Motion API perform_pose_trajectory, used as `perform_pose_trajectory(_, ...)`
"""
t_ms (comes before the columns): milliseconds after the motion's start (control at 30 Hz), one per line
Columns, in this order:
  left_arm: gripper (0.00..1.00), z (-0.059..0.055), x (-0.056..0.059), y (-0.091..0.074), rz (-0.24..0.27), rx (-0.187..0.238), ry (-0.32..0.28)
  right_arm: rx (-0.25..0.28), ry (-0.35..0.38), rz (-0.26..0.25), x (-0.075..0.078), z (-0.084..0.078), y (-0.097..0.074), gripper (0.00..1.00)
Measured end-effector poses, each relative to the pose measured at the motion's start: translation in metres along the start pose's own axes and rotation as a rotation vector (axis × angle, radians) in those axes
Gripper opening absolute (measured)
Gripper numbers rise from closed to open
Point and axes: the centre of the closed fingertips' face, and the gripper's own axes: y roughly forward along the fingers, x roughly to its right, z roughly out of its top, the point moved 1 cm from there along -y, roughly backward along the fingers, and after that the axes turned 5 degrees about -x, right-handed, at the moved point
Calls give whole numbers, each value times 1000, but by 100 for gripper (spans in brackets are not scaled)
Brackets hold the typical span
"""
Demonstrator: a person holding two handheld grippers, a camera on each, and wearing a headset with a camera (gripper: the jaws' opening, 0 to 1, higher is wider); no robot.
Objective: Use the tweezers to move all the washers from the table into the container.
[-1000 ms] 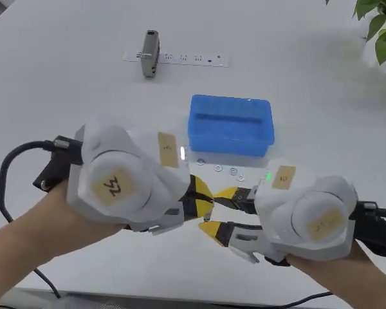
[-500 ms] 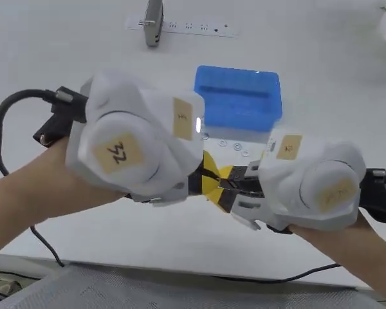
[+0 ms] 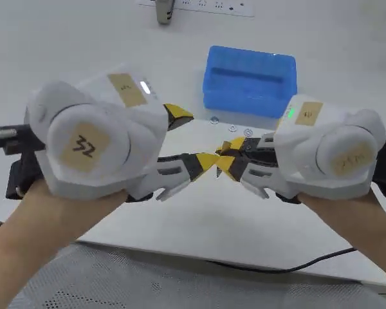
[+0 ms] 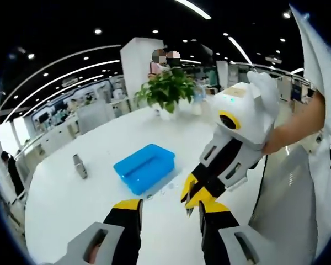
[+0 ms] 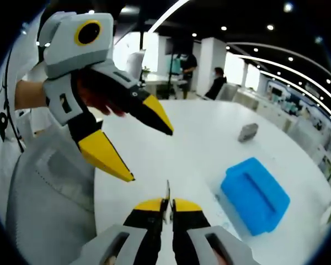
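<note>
My right gripper (image 3: 226, 159) is shut on the thin metal tweezers (image 5: 167, 192), whose narrow blade sticks up between its yellow-tipped jaws. My left gripper (image 3: 194, 138) is open just left of it, its jaws spread and holding nothing. From the left gripper view, the right gripper (image 4: 192, 197) comes in with its tips close in front of my open left gripper (image 4: 171, 207). The blue container (image 3: 251, 76) stands beyond both grippers. A few small washers (image 3: 232, 128) lie on the white table along the container's near side.
A white power strip with a grey plug adapter (image 3: 164, 9) lies at the table's far side. A potted plant (image 4: 168, 91) stands past the container. A black cable (image 3: 276, 267) runs along the table's near edge (image 3: 199, 248).
The left gripper's jaws have gone from shut to open and drawn back from the right gripper's tips. The right gripper stays shut. The head camera has tilted, shifting the whole scene up.
</note>
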Motion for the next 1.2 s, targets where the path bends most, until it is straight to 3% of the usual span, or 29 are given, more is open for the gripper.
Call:
perform_pose_trajectory(100,58,-17,-18,-12,94,-19,-75,28,22,-22,14,7,1,2)
perform_pose_trajectory(267,78,-43,-45,-33,277,-60,-114,69,82,-60,40,16,6,2)
perform_pose_trajectory(367,87,-59,-54,-38,337,-76,-150,87,101,-81,54,20,9,2)
perform_pose_trajectory(433,88,-73,-59,-41,368,-120,-151,100,116,-95,62,22,12,2)
perform_pose_trajectory(500,88,-77,-61,-43,401,-118,-151,115,126,-111,70,24,15,2)
perform_pose_trajectory(600,92,-84,-59,-41,420,-107,-185,124,131,-112,77,24,21,2)
perform_pose_trajectory(633,94,-85,-60,-40,437,-85,-233,128,130,-118,80,25,23,2)
perform_pose_trajectory(700,97,-90,-58,-38,438,-80,-287,132,137,-115,82,25,27,2)
perform_pose_trajectory(833,99,-92,-63,-38,457,-84,-251,124,133,-108,84,25,35,2)
perform_pose_trajectory(1000,99,-94,-59,-35,419,-86,-249,123,123,-107,91,21,46,2)
perform_pose_trajectory(1200,98,-92,-56,-35,420,-91,-212,117,121,-111,94,15,52,2)
